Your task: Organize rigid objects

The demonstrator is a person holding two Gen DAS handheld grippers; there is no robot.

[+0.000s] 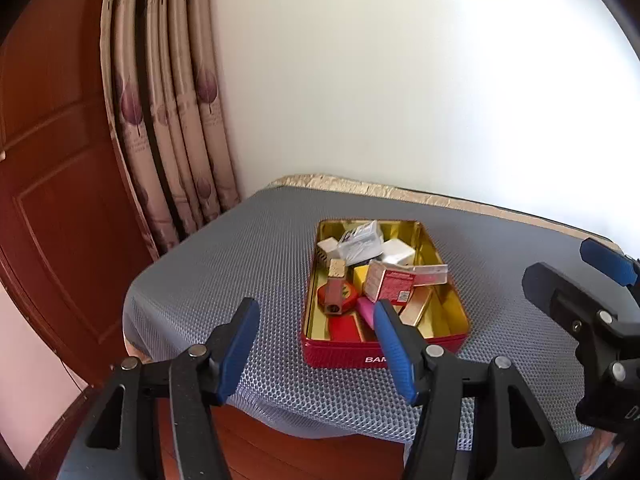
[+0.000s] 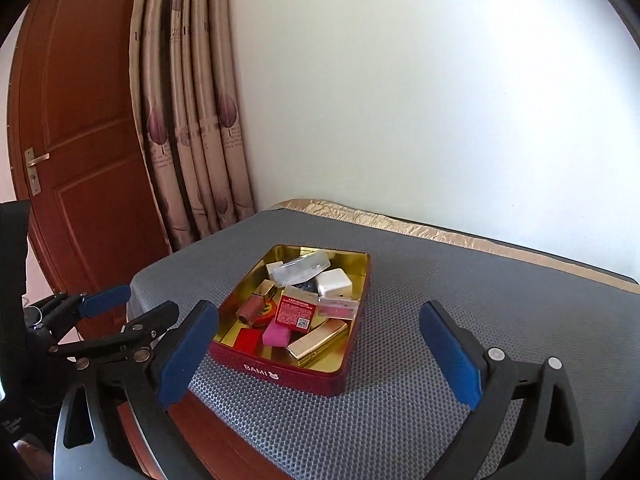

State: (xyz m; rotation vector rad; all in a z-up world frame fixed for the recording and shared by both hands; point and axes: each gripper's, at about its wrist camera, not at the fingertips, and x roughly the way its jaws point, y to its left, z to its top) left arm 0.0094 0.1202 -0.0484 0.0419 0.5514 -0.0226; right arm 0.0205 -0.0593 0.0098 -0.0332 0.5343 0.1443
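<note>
The red tin (image 2: 294, 374) rests on the grey honeycomb mat (image 2: 440, 320) that covers the surface, near the surface's left edge and close to its front edge. The tin is lidless, its gold interior is exposed, and the front wall carries white lettering reading "BAMI".

Contents of the tin, all loosely piled:
- A clear plastic case (image 2: 304, 269) lies at the far end, resting on other items.
- A white cube-shaped block (image 2: 335, 283) sits just beside the clear case, toward the right wall.
- A red printed carton (image 2: 296, 312) lies across the middle, tilted, on top of other items.
- A brown-capped tube (image 2: 251, 309) lies beside the carton, toward the left wall.
- A pink block (image 2: 277, 336) and a red flat piece (image 2: 247, 340) occupy the near end.
- A gold bar-shaped case (image 2: 318, 343) lies at an angle in the near right corner.
- A small clear-topped pink case (image 2: 338, 307) leans against the right wall.

The left tool (image 1: 316, 340) hovers above the front edge of the surface with its blue-padded fingers spread apart and nothing between them. Its right finger overlaps the near wall of the tin in the left wrist view; contact cannot be determined.

The right tool (image 2: 320, 360) hovers near the front edge as well, fingers spread wide and empty, with the tin framed between them.

A wooden door (image 2: 80, 120) and a patterned curtain (image 2: 192, 120) stand beyond the left edge of the surface.
</note>
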